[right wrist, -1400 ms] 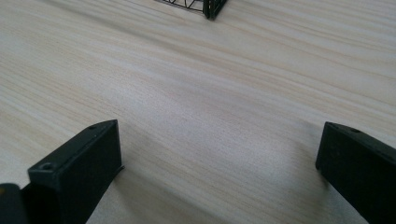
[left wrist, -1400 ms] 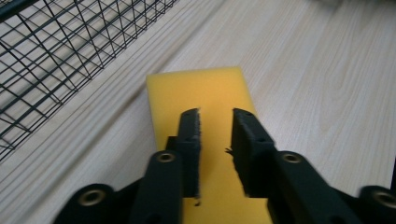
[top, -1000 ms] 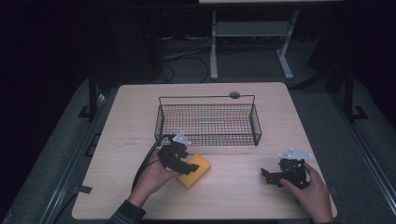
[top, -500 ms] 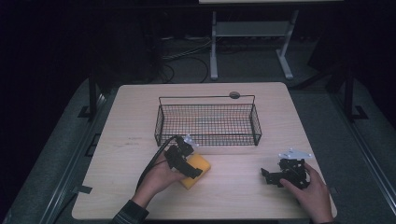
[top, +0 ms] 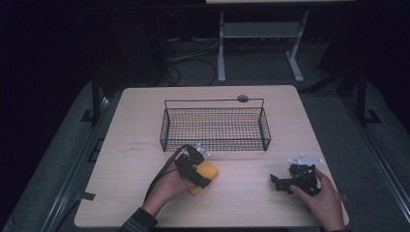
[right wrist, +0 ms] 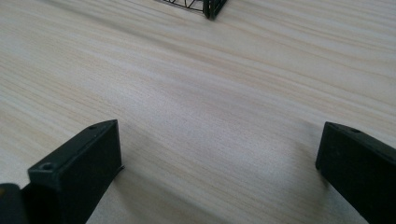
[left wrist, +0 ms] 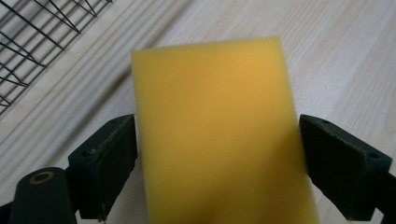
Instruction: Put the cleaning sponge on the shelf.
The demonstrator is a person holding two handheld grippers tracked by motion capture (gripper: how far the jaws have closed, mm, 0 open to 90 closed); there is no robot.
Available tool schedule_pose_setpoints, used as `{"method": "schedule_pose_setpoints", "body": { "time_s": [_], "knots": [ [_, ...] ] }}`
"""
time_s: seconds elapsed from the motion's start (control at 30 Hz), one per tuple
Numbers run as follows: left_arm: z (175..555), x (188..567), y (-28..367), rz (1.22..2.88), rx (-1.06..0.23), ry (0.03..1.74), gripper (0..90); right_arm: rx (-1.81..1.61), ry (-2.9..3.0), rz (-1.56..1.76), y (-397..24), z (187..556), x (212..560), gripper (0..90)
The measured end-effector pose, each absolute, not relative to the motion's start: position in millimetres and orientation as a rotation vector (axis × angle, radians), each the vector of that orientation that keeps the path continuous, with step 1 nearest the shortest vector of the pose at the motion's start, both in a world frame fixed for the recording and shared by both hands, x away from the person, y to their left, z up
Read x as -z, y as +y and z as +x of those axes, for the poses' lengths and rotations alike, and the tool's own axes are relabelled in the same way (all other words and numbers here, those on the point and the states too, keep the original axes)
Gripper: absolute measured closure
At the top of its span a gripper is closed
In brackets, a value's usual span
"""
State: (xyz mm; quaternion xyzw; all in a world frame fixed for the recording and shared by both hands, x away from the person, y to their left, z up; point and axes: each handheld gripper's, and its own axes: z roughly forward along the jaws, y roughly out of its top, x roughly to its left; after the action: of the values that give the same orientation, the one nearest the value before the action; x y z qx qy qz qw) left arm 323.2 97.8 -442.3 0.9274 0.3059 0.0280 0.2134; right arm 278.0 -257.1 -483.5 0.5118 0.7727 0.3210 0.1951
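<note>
A yellow sponge (top: 211, 170) is at the table's front, just before the black wire basket (top: 215, 143). My left gripper (top: 199, 175) is shut on it: in the left gripper view both black jaws press the sides of the sponge (left wrist: 215, 126), with the basket's mesh (left wrist: 28, 42) at the upper left. Whether the sponge touches the table I cannot tell. My right gripper (top: 279, 182) rests low at the front right, pointing left, open. In the right gripper view, bare wood lies between the jaws of this gripper (right wrist: 219, 158).
The basket holds nothing and stands mid-table; its corner (right wrist: 210, 5) shows at the top of the right gripper view. A small round dark disc (top: 242, 98) sits behind the basket. The wooden table (top: 135, 125) ends close in front of both hands.
My left gripper has carried the sponge a little forward and to the right, closer to the basket's front wall. The right gripper has stayed where it was.
</note>
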Motion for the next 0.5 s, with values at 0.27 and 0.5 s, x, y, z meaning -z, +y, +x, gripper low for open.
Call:
{"method": "schedule_pose_setpoints", "body": {
  "time_s": [0.27, 0.5],
  "knots": [
    [322.7, 448.6, 95.0, 2.594, -0.089, 0.859, 13.3, -0.900, 2.166, 1.434, -257.2, 278.0, 483.5, 0.0],
    [321.5, 448.9, 94.0, 2.600, -0.105, 0.861, 13.5, -0.900, 2.166, 1.434, -257.1, 278.0, 483.5, 0.0]
  ]
}}
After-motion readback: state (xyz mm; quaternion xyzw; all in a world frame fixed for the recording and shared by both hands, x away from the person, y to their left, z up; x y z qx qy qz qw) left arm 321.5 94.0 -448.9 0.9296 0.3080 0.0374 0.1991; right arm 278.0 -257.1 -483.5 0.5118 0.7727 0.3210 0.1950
